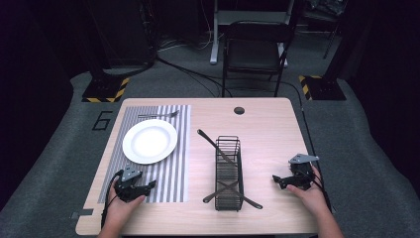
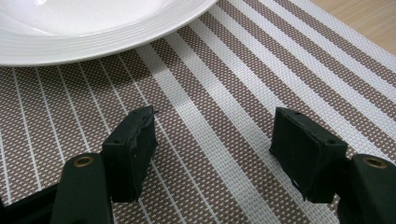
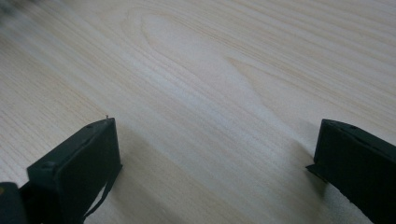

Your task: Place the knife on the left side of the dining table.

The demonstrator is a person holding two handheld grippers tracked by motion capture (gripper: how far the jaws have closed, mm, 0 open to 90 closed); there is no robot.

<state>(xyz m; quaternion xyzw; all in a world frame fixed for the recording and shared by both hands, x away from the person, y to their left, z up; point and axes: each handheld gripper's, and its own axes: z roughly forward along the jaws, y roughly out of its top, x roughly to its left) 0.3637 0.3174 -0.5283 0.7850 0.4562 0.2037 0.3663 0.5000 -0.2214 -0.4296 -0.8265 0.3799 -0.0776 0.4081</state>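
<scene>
A white plate [image 1: 149, 141] lies on a striped placemat [image 1: 173, 173], with a fork [image 1: 158, 115] just behind it. My left gripper [image 1: 151, 185] rests at the placemat's front, open, its tips pointing right. In the left gripper view the jaws of the left gripper [image 2: 212, 140] stand wide apart over the placemat [image 2: 261, 79], and the plate's rim [image 2: 84, 42] is just ahead. My right gripper [image 1: 275, 179] sits on the bare table right of a black wire basket [image 1: 229, 173], open and pointing left. Between the jaws of the right gripper [image 3: 215, 154] there is bare wood [image 3: 196, 70].
Dark long utensils lie in the basket: one [image 1: 210, 141] leans out over its far left corner, two cross at its near end [image 1: 233, 192]. A cable hole [image 1: 239, 110] marks the table's far side. A black chair [image 1: 255, 49] stands beyond the table.
</scene>
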